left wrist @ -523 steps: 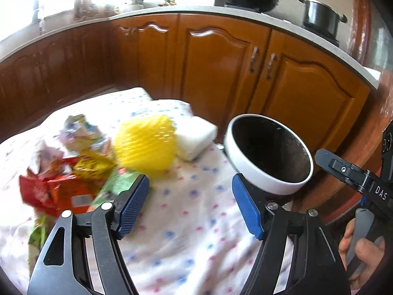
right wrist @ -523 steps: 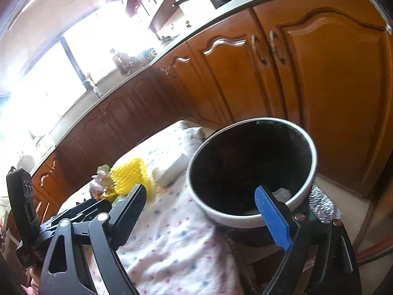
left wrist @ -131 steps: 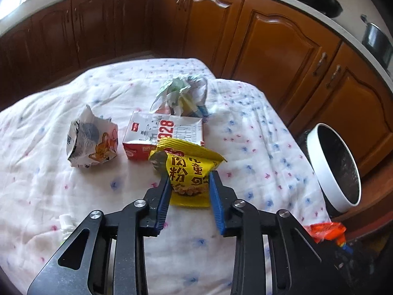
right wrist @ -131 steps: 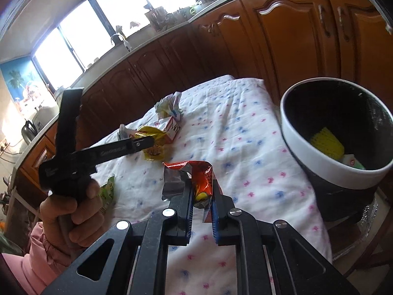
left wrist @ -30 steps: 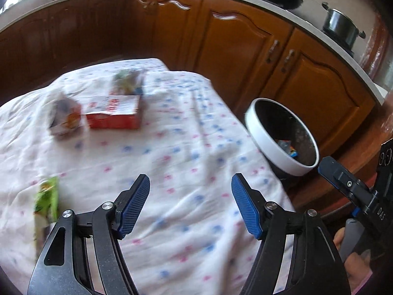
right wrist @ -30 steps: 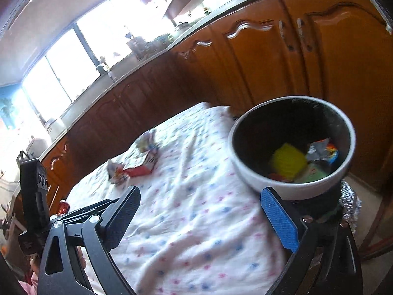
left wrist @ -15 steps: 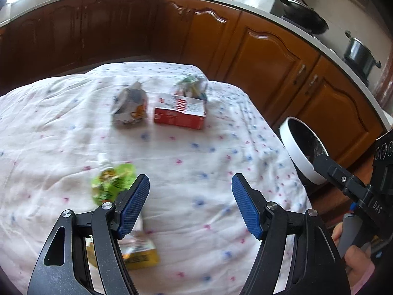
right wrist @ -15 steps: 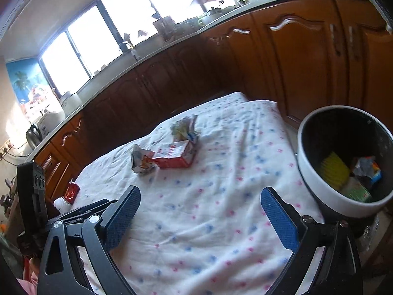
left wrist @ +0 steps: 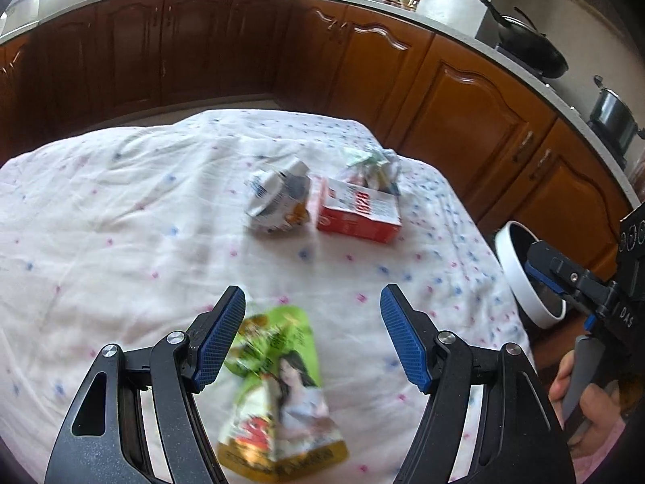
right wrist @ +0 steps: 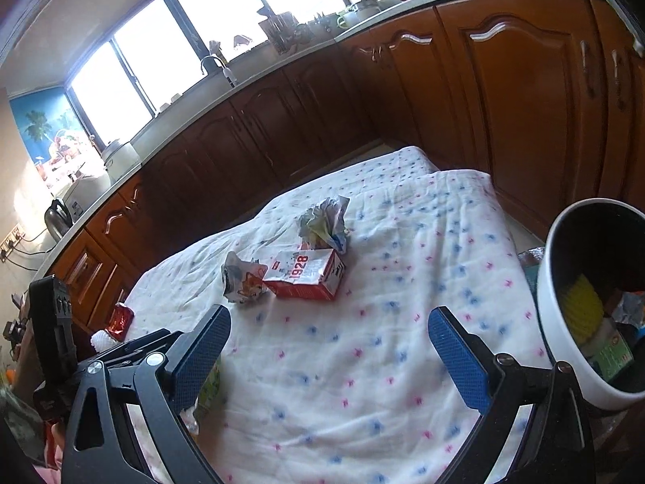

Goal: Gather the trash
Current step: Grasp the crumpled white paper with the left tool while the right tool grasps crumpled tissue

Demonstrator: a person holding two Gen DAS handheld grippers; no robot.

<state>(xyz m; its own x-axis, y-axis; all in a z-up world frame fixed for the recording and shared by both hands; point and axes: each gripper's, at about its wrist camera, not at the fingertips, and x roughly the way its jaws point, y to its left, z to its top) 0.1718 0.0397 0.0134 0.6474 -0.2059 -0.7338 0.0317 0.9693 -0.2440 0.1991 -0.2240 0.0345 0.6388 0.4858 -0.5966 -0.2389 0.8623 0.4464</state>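
Observation:
My left gripper [left wrist: 312,314] is open above a green and yellow snack pouch [left wrist: 278,387] that lies flat on the dotted cloth, partly between its fingers. Farther off lie a crumpled cartoon wrapper [left wrist: 278,201], a red and white "1928" carton [left wrist: 356,211] and a crumpled paper wad [left wrist: 373,163]. My right gripper [right wrist: 328,341] is open and empty over bare cloth, with the same carton [right wrist: 308,272], wrapper [right wrist: 242,278] and wad [right wrist: 324,222] beyond it. The white trash bin [right wrist: 564,322] at the right holds several pieces, a yellow one among them.
The table [right wrist: 403,363] is covered by a white cloth with pink and blue dots. Brown kitchen cabinets [left wrist: 463,113] ring it closely. A small red wrapper [right wrist: 121,318] lies at the left table edge. The bin [left wrist: 520,278] stands off the table's right side. A hand [left wrist: 580,395] holds the right gripper's handle.
Both grippers have swung left, away from the bin and back over the table. The green pouch now sits between my left fingers; the carton and wrappers appear nearer the middle of both views.

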